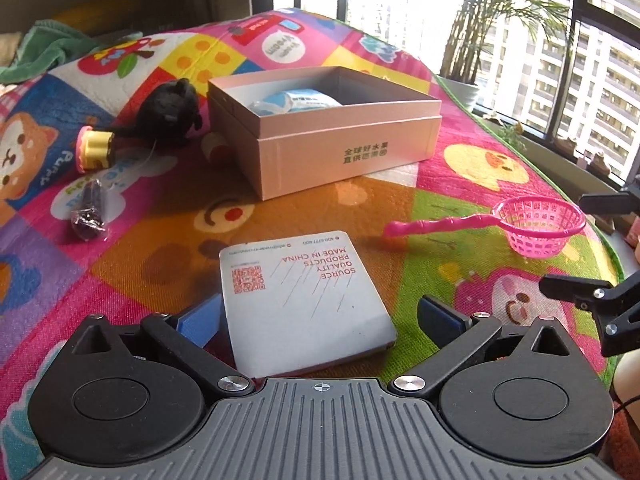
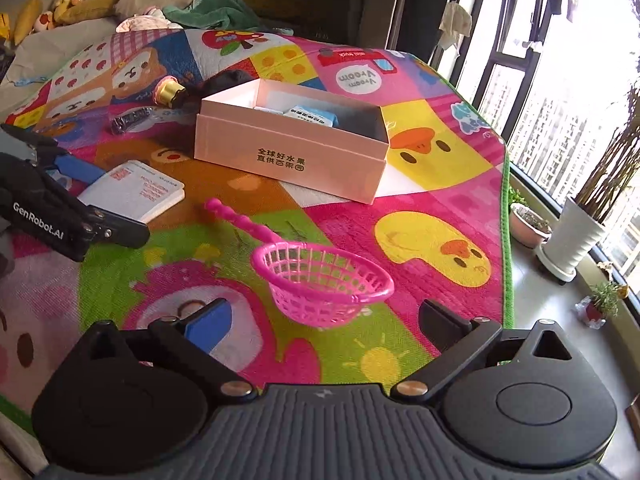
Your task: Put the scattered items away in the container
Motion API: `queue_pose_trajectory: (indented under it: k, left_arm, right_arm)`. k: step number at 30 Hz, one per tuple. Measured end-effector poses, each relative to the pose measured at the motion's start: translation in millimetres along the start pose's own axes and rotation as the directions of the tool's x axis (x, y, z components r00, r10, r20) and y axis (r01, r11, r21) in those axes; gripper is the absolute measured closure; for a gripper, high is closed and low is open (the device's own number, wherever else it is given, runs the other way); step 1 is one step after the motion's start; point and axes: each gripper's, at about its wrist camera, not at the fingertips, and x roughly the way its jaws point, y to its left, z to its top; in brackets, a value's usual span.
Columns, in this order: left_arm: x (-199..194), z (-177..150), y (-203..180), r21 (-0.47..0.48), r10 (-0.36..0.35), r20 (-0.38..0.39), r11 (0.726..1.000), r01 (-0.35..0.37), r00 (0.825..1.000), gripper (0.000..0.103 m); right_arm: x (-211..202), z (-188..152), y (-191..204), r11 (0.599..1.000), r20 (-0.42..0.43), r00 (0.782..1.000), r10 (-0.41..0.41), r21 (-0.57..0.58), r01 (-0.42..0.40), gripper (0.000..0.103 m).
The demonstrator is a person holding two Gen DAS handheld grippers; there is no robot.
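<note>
While both grippers are tilting down at the mat, we are seeing the left gripper [image 1: 316, 316] spread around a white printed card booklet [image 1: 304, 300], the right gripper [image 2: 324, 320] spread, a pink plastic mesh strainer [image 2: 320, 288] lying between its fingers, untouched.

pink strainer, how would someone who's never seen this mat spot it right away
Find the open pale pink cardboard box on the colourful cartoon play mat. On the mat's green patch nearer the camera than the box lies the pink strainer, just ahead of the right tool. It alone is a bright pink lattice bowl with a long knobbly handle.
</note>
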Motion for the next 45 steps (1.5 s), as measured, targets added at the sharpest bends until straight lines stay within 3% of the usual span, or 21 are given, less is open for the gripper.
queue_pose_trajectory:
  k: [3, 5, 7, 10, 13, 15, 18, 21, 24, 26, 28, 31, 35, 37, 39, 40, 41, 45]
  left_arm:
    - [-1, -1, 2, -0.011, -0.008, 0.005, 1.0, 0.008, 1.0, 0.0]
    - [-1, -1, 1, -0.007, -0.006, 0.007, 1.0, 0.006, 1.0, 0.0]
    - [-1, -1, 1, -0.005, -0.005, 0.007, 1.0, 0.005, 1.0, 0.0]
    - [-1, -2, 2, -0.013, -0.011, 0.011, 1.0, 0.011, 1.0, 0.0]
    - [-2, -2, 3, -0.02, -0.015, 0.016, 1.0, 0.015, 1.0, 0.0]
    - [-2, -2, 2, -0.018, -0.012, 0.016, 1.0, 0.012, 1.0, 0.0]
    - [-1, -2, 2, -0.011, -0.006, 0.015, 1.0, 0.006, 1.0, 0.0]
    - [-2, -2, 2, -0.017, -0.009, 0.018, 1.0, 0.009, 1.0, 0.0]
    - [-2, -3, 4, -0.03, -0.018, 0.025, 0.999, 0.019, 1.0, 0.0]
    - [-3, -3, 5, -0.034, -0.02, 0.026, 0.999, 0.021, 0.999, 0.0]
    - [-3, -3, 4, -0.032, -0.019, 0.026, 0.999, 0.02, 0.999, 0.0]
    - [-3, -3, 5, -0.036, -0.021, 0.028, 0.999, 0.022, 0.999, 0.0]
    - [-2, -3, 5, -0.036, -0.021, 0.029, 0.999, 0.022, 0.999, 0.0]
    - [-2, -3, 5, -0.034, -0.019, 0.028, 0.999, 0.02, 0.999, 0.0]
    - [-2, -3, 5, -0.035, -0.019, 0.028, 0.999, 0.02, 0.999, 0.0]
    - [-2, -3, 5, -0.036, -0.02, 0.029, 0.999, 0.021, 0.999, 0.0]
    - [-3, -3, 5, -0.038, -0.021, 0.029, 0.999, 0.022, 0.999, 0.0]
    - [-3, -3, 5, -0.04, -0.024, 0.031, 0.999, 0.025, 0.999, 0.0]
  right_arm:
    - [8, -1, -17, 0.989, 0.008, 0.989, -0.145, 0.016, 0.145, 0.003]
    - [16, 2, -32, 0.965, -0.008, 0.967, -0.253, 0.073, 0.253, 0.003]
    - [22, 3, -48, 0.938, -0.04, 0.95, -0.309, 0.152, 0.311, 0.003]
    - [18, 1, -75, 0.906, -0.061, 0.97, -0.234, 0.348, 0.24, 0.003]
    - [5, -2, -93, 0.826, -0.005, 0.996, -0.09, 0.559, 0.077, 0.003]
    - [-2, -1, -93, 0.794, 0.038, 0.998, -0.048, 0.608, 0.015, 0.002]
    - [0, 12, -74, 0.836, 0.059, 0.998, -0.024, 0.549, -0.012, 0.0]
    - [12, 21, -59, 0.87, 0.033, 0.998, -0.061, 0.492, 0.037, 0.001]
    - [27, 20, -65, 0.827, 0.003, 1.0, 0.026, 0.562, -0.023, 0.027]
    - [39, 19, -68, 0.79, -0.021, 0.995, 0.098, 0.61, -0.065, 0.055]
    - [51, 21, -66, 0.781, -0.041, 0.99, 0.136, 0.62, -0.082, 0.066]
    - [62, 32, -51, 0.825, -0.01, 0.983, 0.185, 0.545, -0.149, 0.071]
    - [72, 54, -23, 0.9, 0.041, 0.97, 0.241, 0.364, -0.239, 0.071]
    - [77, 64, -14, 0.927, 0.05, 0.971, 0.232, 0.292, -0.236, 0.069]
    - [77, 69, -7, 0.948, 0.039, 0.982, 0.187, 0.253, -0.191, 0.045]
    - [74, 69, -5, 0.953, 0.04, 0.984, 0.175, 0.245, -0.179, 0.023]
    - [70, 67, -2, 0.955, 0.044, 0.984, 0.175, 0.236, -0.18, 0.009]
    - [50, 48, 20, 0.977, 0.003, 0.985, 0.175, 0.125, -0.174, 0.005]
